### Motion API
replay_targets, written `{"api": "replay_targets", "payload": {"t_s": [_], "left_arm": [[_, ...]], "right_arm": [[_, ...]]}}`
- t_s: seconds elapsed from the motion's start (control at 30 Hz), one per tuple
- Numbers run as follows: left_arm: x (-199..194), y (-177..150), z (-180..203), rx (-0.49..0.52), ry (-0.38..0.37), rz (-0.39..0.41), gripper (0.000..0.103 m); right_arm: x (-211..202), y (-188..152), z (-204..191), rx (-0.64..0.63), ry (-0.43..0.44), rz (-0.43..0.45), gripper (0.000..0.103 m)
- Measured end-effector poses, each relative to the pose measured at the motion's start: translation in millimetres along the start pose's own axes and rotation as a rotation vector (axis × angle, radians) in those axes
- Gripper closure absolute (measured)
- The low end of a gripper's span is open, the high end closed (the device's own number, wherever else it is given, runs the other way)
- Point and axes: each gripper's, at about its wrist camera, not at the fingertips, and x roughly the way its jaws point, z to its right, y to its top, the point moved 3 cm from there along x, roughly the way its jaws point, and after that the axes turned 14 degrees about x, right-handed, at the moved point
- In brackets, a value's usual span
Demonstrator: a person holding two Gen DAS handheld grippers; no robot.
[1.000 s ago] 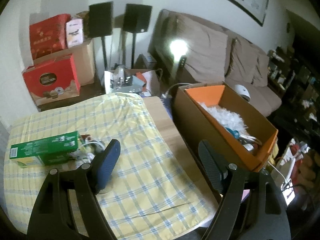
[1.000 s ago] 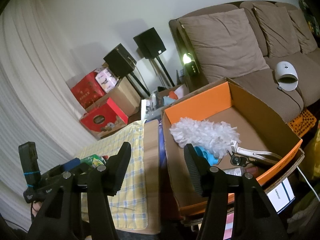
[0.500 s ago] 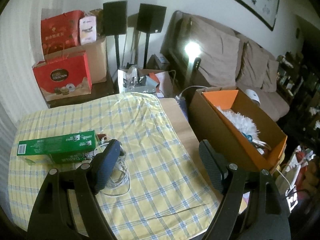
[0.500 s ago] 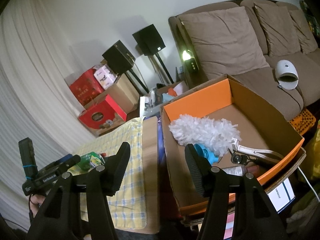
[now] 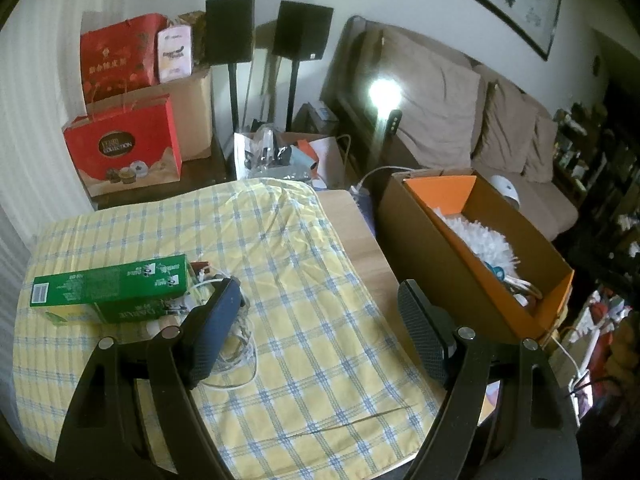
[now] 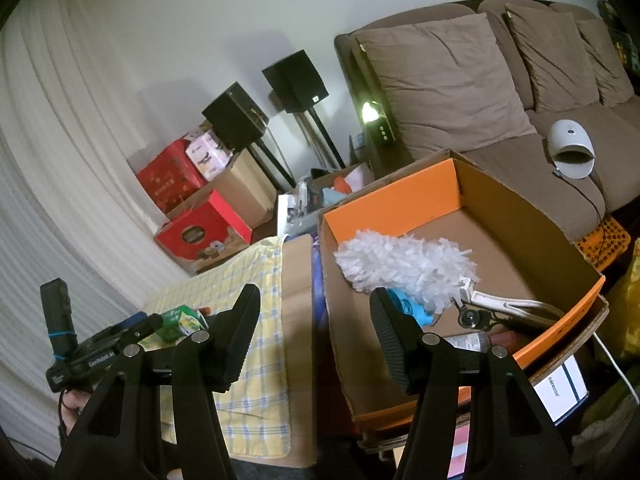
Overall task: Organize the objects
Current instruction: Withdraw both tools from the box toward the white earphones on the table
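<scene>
Green cardboard marks the far left of the surface: a long green carton [image 5: 108, 286] lies flat on the yellow checked cloth [image 5: 304, 292], and just beside it a tangle of white cable [image 5: 236, 344] spills toward the near edge, with some small red item half hidden between them. The left tongs [image 5: 316, 332] hover above the cloth with their jaws spread and nothing between them, the left pad standing over the cable. To the right, past a bare strip of wooden surface [image 5: 352, 224], sits the open cardboard box [image 6: 520, 216] with its orange lining, already holding a white fluffy duster [image 6: 404, 260], something blue, a tube and a few small bits I cannot make out. The right tongs [image 6: 316, 340] hang over the gap between surface and box, jaws likewise spread and empty. The step in hand looks like the reach for the next item to go into the box. Next move, as I judge it: bring the left tongs down over the cable bundle or the carton and close; loose loops may slip out or snag the carton.
</scene>
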Motion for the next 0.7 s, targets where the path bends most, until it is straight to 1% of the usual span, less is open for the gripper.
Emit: {"api": "replay_targets", "payload": {"t_s": [0.13, 0.47, 0.7], "left_arm": [[0.6, -0.2, 2.1, 0.011, -0.002, -0.002, 0.024], [2.0, -1.0, -2.3, -0.011, -0.006, -0.009, 0.024], [5.1, -0.1, -1.5, -0.007, -0.011, -0.021, 0.024]], "right_arm": [[-0.2, 0.0, 0.1, -0.001, 0.001, 0.0, 0.043], [0.2, -1.3, 0.5, 0.001, -0.003, 0.001, 0.043], [1.0, -1.5, 0.2, 0.002, -0.005, 0.0, 0.043]]}}
